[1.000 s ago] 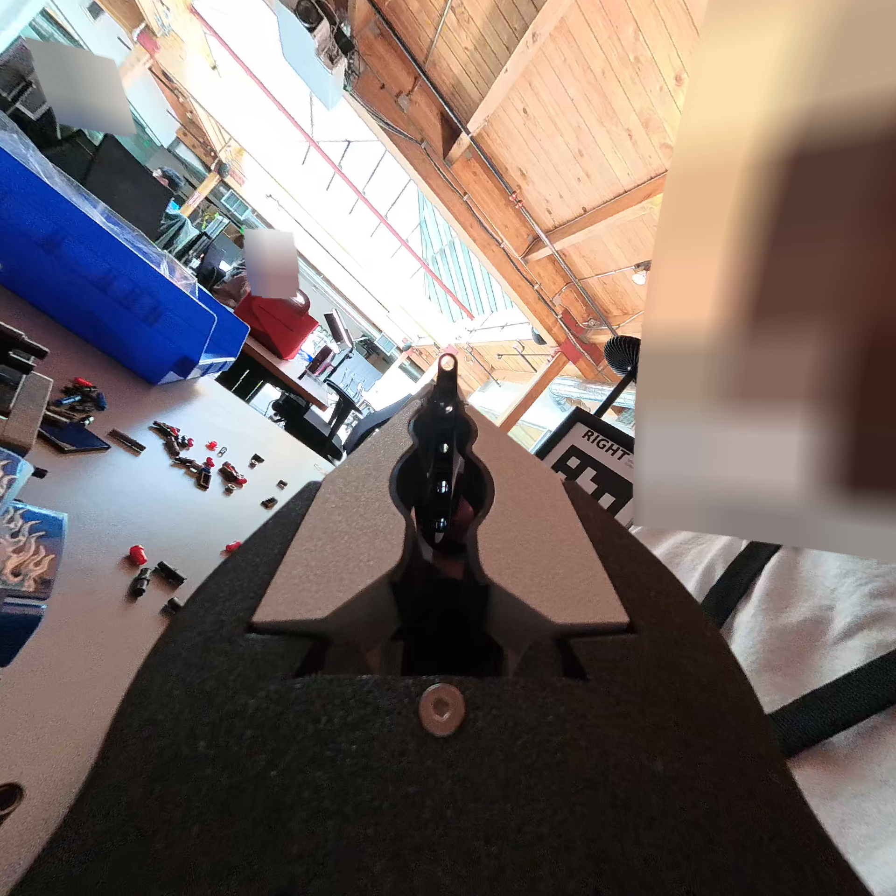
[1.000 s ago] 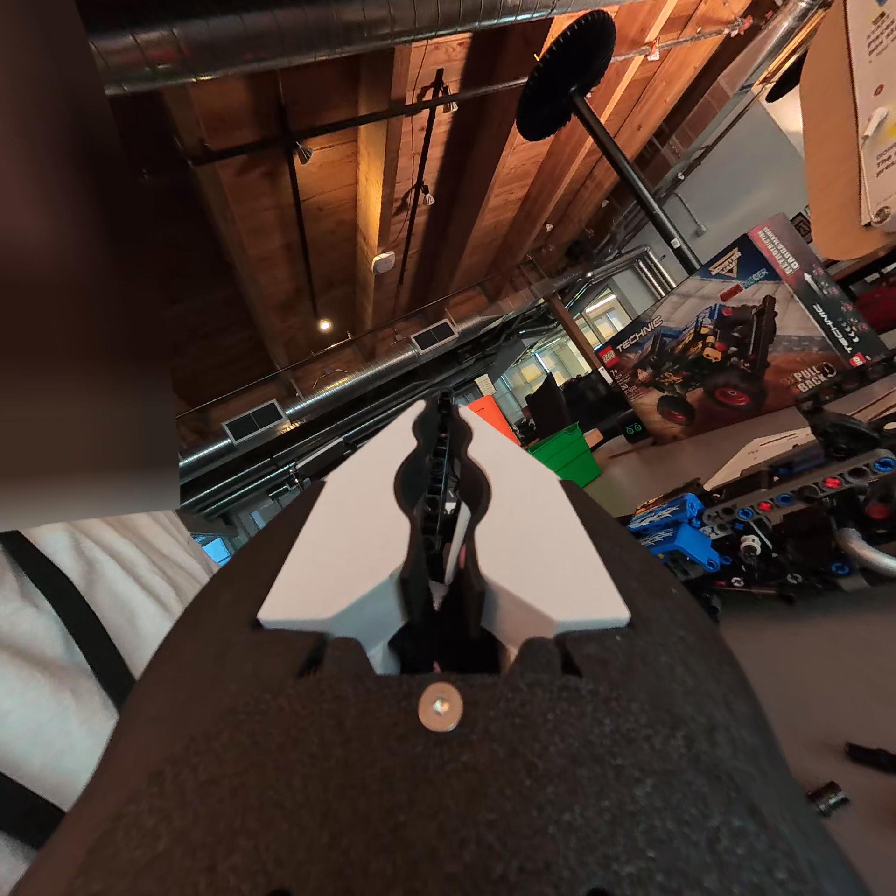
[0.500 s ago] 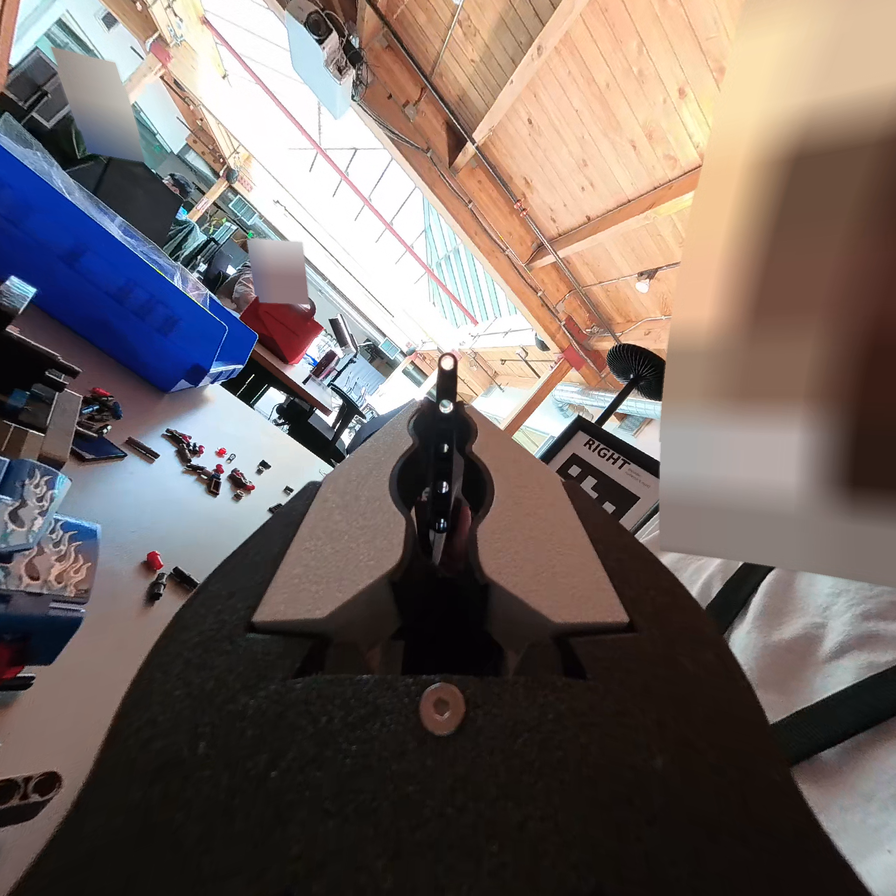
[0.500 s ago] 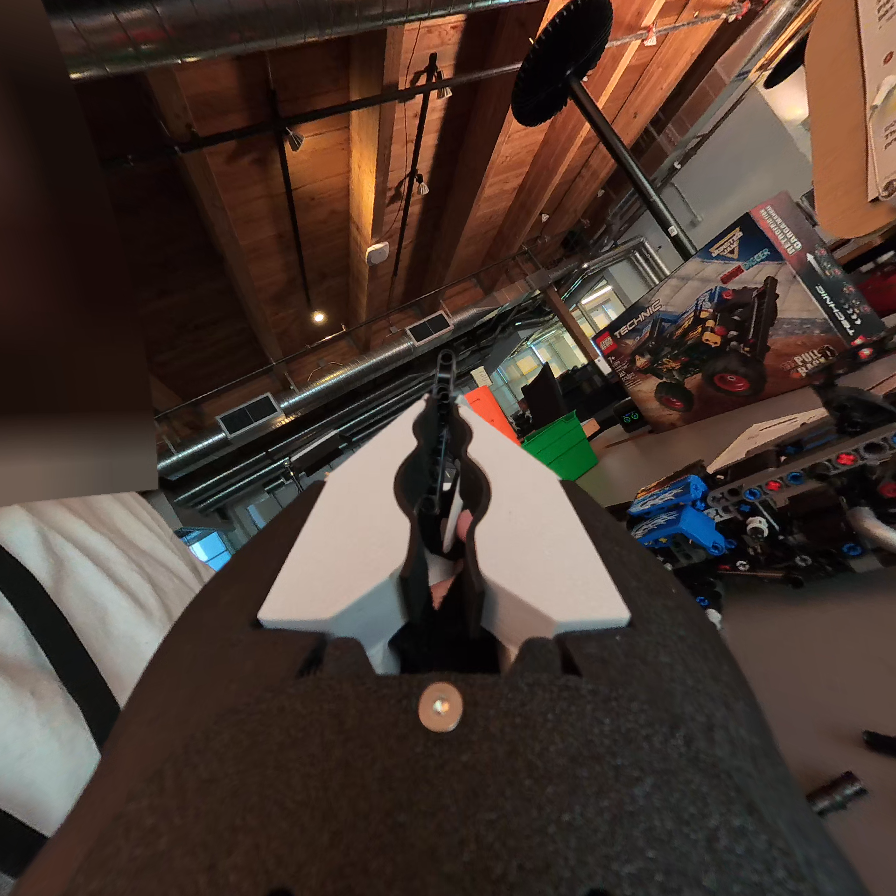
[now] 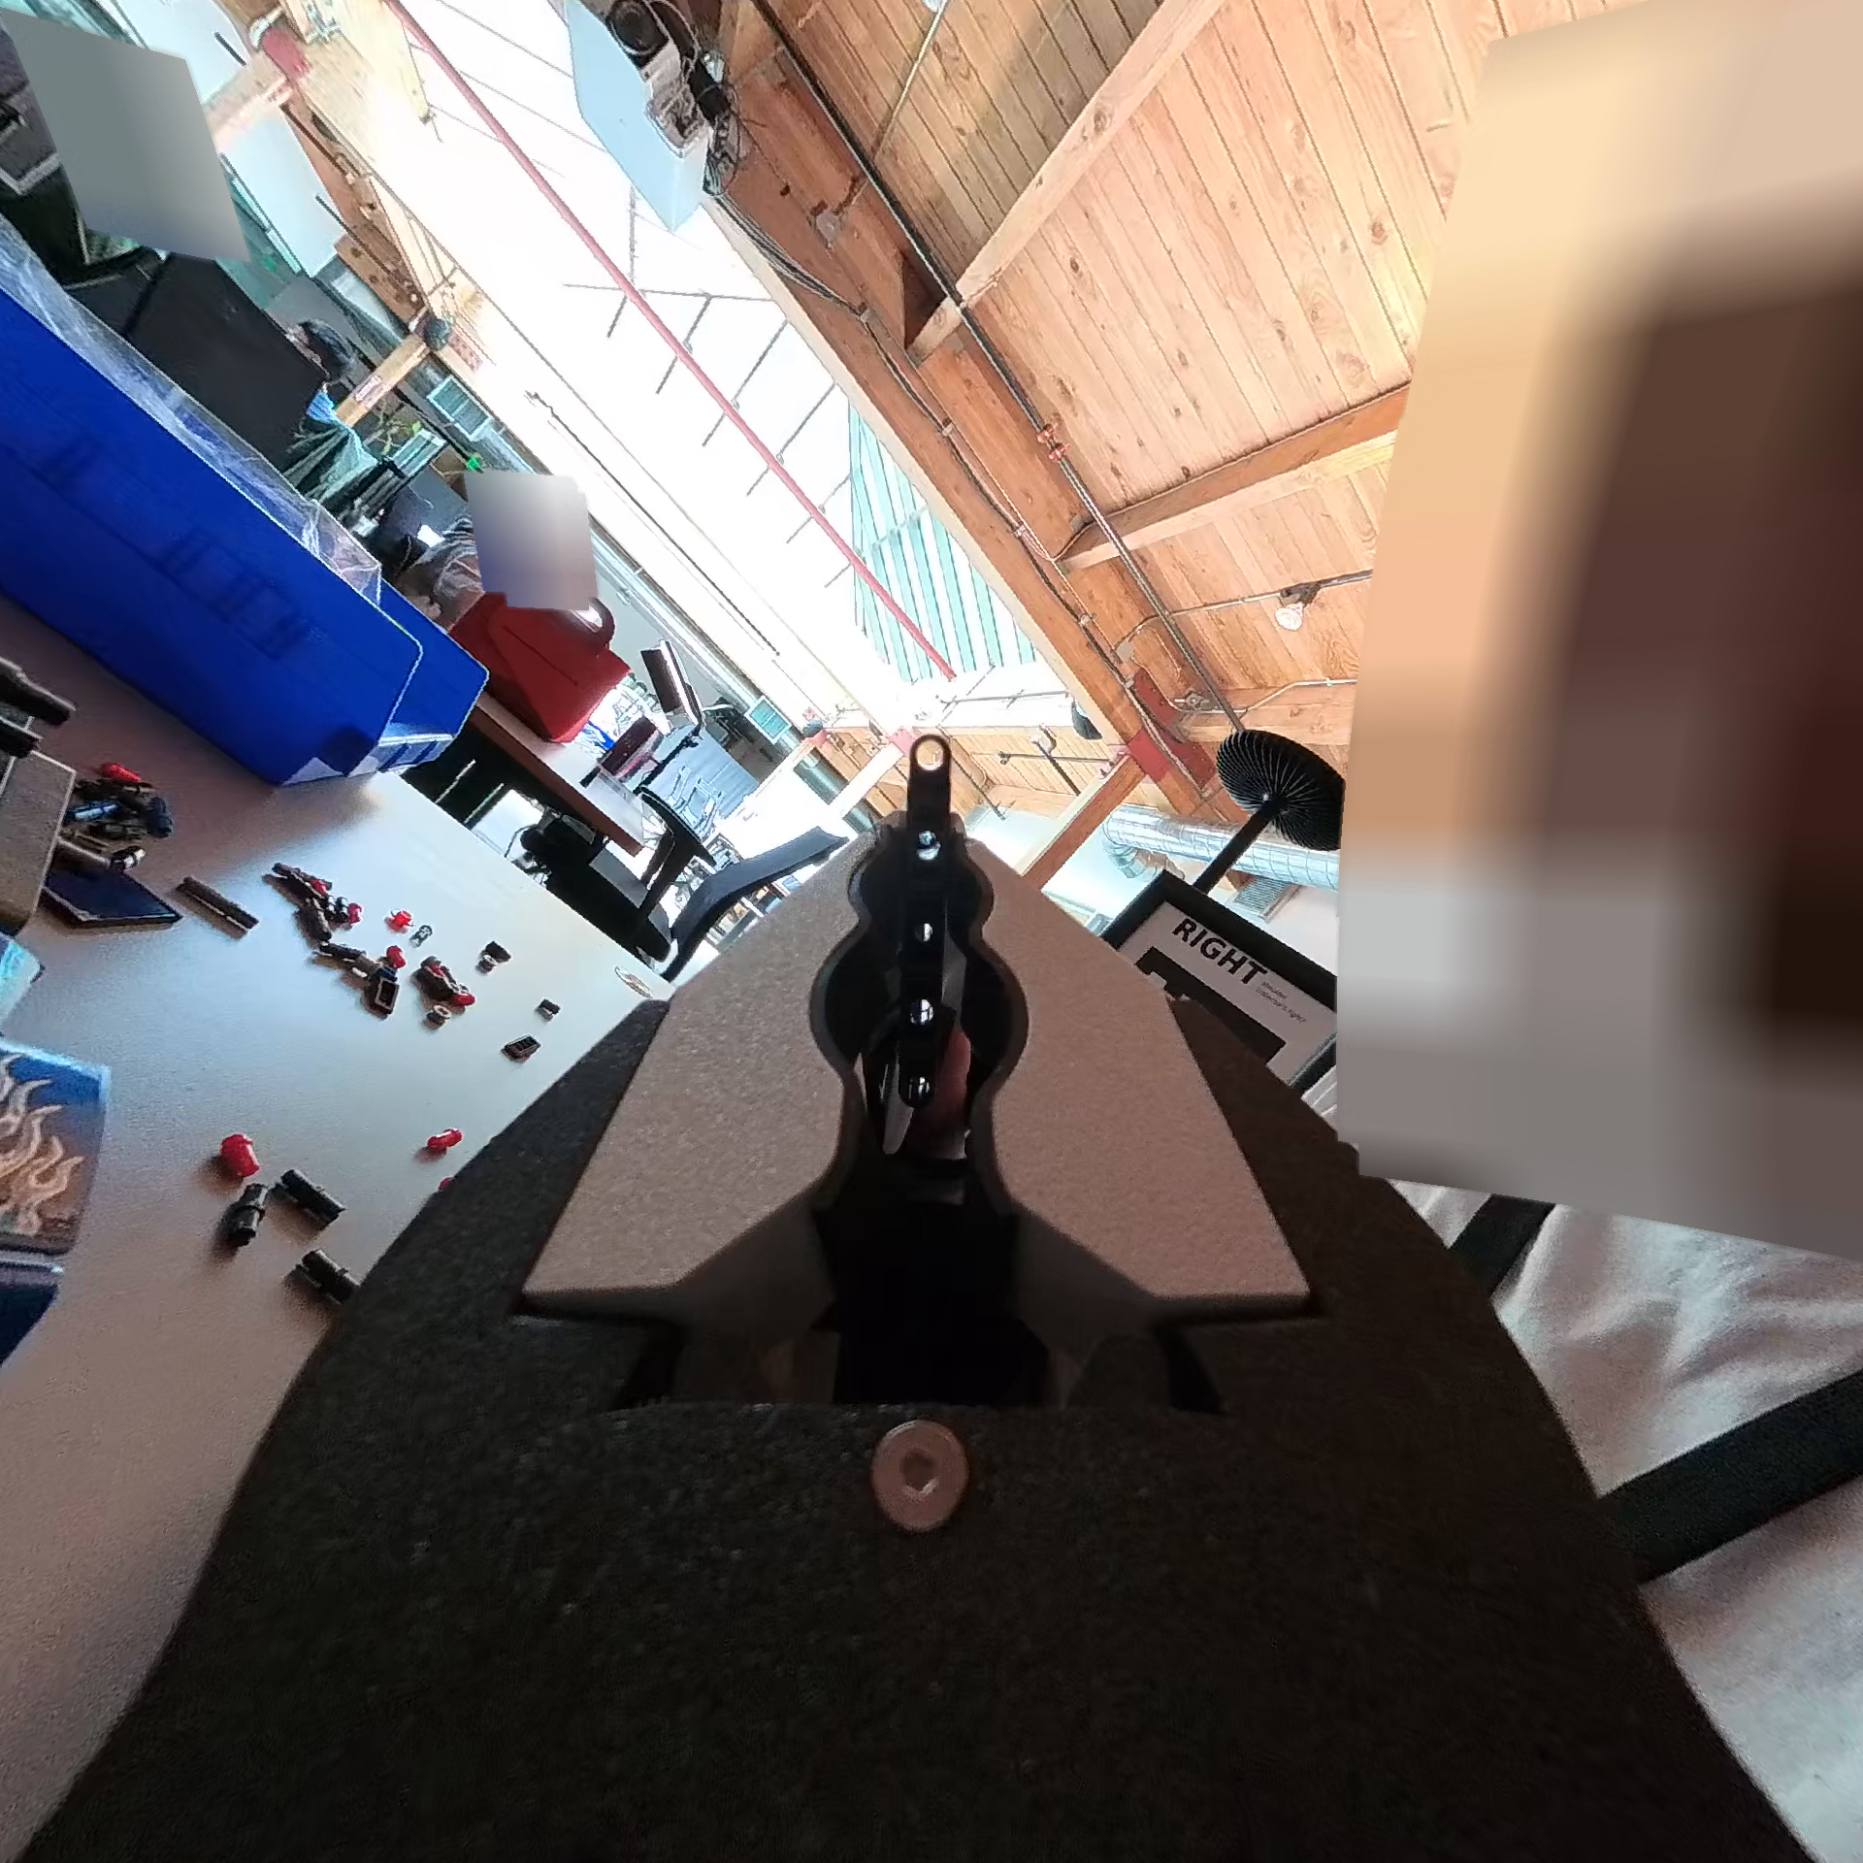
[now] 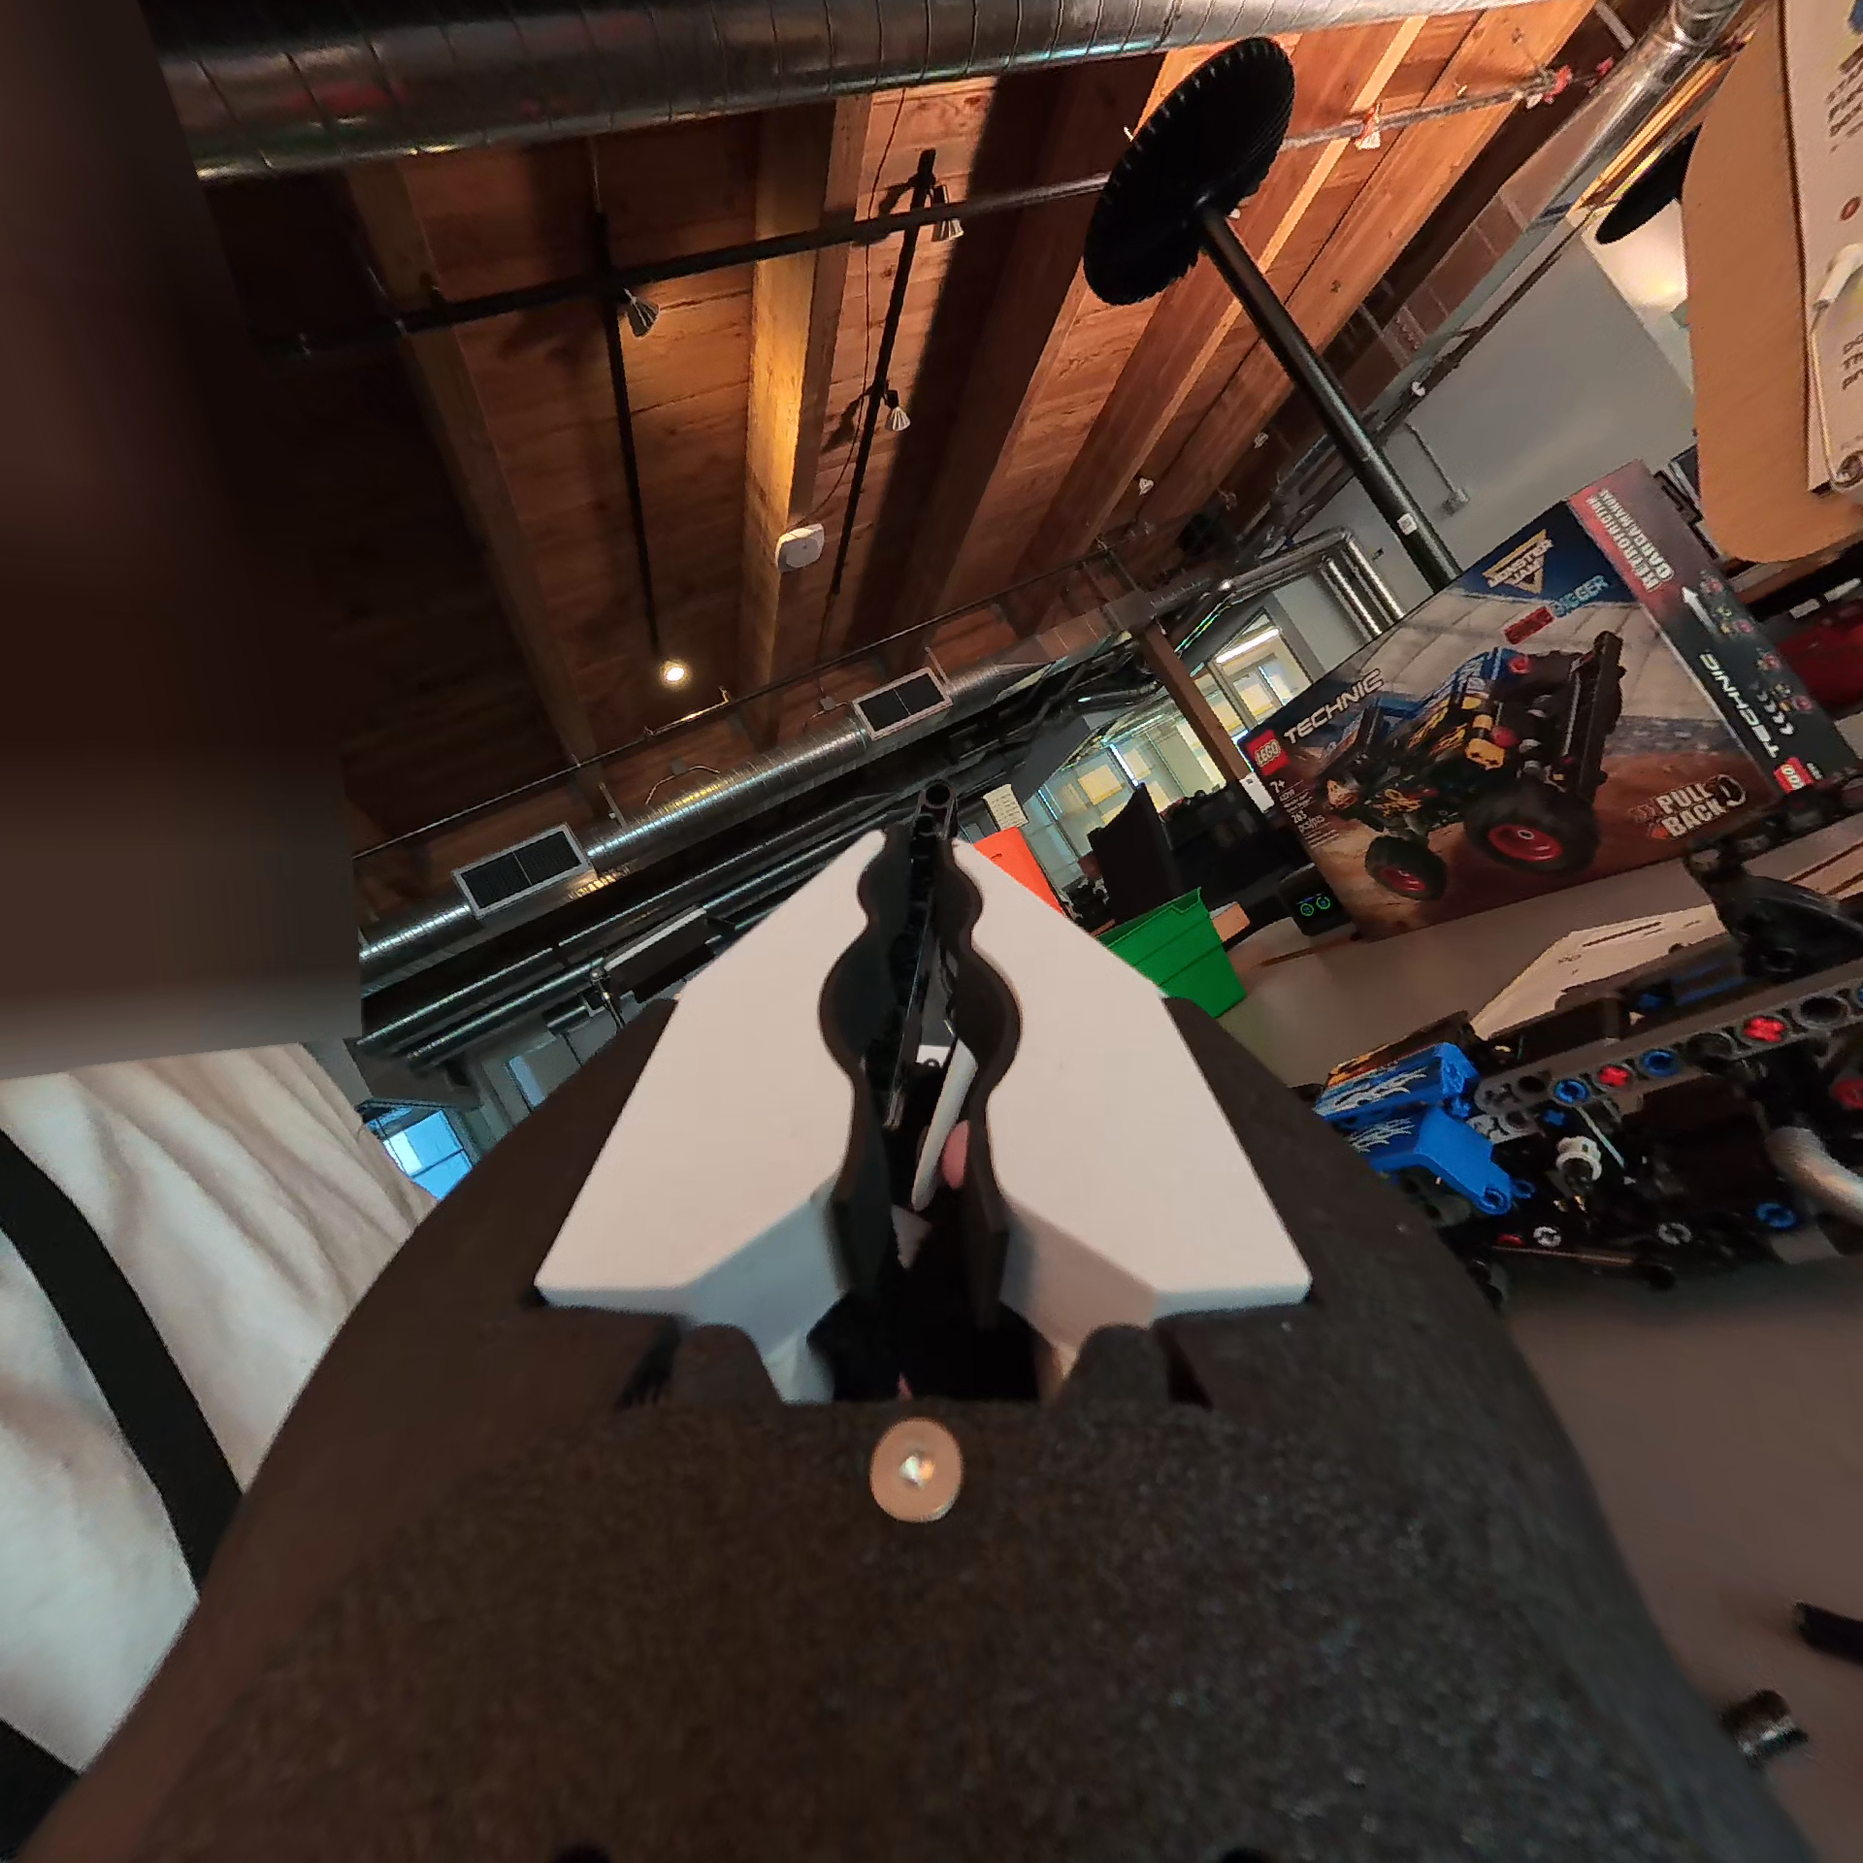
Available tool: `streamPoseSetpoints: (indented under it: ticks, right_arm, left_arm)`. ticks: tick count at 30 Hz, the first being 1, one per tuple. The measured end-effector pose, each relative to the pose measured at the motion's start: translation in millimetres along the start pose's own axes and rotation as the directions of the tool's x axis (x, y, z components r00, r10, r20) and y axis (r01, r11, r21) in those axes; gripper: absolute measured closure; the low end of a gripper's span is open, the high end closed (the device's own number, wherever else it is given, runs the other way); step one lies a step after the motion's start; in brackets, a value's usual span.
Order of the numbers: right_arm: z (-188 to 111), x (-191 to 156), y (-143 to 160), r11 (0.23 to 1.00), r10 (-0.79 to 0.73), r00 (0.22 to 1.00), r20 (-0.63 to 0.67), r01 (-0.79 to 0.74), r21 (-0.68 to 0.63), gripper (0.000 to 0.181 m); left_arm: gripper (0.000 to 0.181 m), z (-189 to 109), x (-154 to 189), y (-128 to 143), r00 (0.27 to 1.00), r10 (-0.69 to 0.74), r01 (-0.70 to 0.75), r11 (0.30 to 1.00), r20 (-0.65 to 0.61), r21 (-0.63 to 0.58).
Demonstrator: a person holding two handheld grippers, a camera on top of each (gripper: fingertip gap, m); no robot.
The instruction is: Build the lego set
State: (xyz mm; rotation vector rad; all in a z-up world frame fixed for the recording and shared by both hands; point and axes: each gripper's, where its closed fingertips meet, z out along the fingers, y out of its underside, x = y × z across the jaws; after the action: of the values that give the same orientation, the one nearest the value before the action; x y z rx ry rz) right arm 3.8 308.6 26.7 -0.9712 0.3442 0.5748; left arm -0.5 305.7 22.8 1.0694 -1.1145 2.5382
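Note:
In the left wrist view my left gripper (image 5: 922,857) is shut on a thin black beam with holes (image 5: 927,781); its tip sticks out past the fingertips. In the right wrist view my right gripper (image 6: 922,857) is shut on another thin black beam (image 6: 933,812), also poking out past the tips. Both grippers are raised and point up toward the ceiling. The partly built blue, grey and black truck chassis (image 6: 1613,1109) sits on the table to the right of the right gripper. Several small red and black loose pieces (image 5: 383,968) lie on the table to the left of the left gripper.
A blue bin (image 5: 202,605) stands at the table's far left, and a blue flame-printed panel (image 5: 40,1149) lies at the left edge. The set's box (image 6: 1553,746) and a green bin (image 6: 1180,958) stand behind the chassis. Small dark pieces (image 6: 1759,1729) lie at lower right. A person's white shirt (image 5: 1663,1361) is close by. My two grippers' fingertips are within a few centimetres of each other.
Both grippers have tilted and shifted slightly, so the backgrounds have moved a little. Each stays shut on its black beam.

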Motion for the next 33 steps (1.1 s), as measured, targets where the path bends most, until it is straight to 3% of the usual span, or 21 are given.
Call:
streamPoseSetpoints:
  ticks: [6, 11, 20, 25, 27, 33]
  right_arm:
    - [-2, 2, 2, 1.000, -0.022, 1.000, -0.008, 0.022, 0.007, 0.178]
    - [-5, 5, 3, 0.998, 0.045, 0.999, 0.007, -0.045, 0.051, 0.177]
    - [-5, 5, 8, 0.997, 0.007, 1.000, 0.028, -0.005, -0.078, 0.178]
    - [-9, 10, 20, 0.980, 0.112, 0.992, 0.050, -0.102, -0.173, 0.177]
    - [-11, 11, 23, 0.971, 0.113, 0.992, 0.048, -0.100, -0.216, 0.177]
    - [-10, 13, 21, 0.963, 0.122, 0.992, 0.041, -0.109, -0.246, 0.177]
  left_arm:
    - [0.176, 1, -2, 2, 1.000, -0.016, 0.016, 1.000, 0.001, 0.003]
    - [0.176, 1, -4, 4, 0.999, -0.050, 0.050, 0.998, -0.003, 0.025]
    - [0.176, -2, -6, 7, 0.991, 0.104, -0.089, 0.980, 0.080, -0.177]
    - [0.175, -12, -14, 15, 0.956, 0.263, -0.193, 0.901, 0.133, -0.389]
    - [0.175, -14, -15, 17, 0.955, 0.265, -0.184, 0.880, 0.132, -0.439]
    - [0.176, -12, -17, 13, 0.983, 0.155, -0.107, 0.917, 0.096, -0.383]
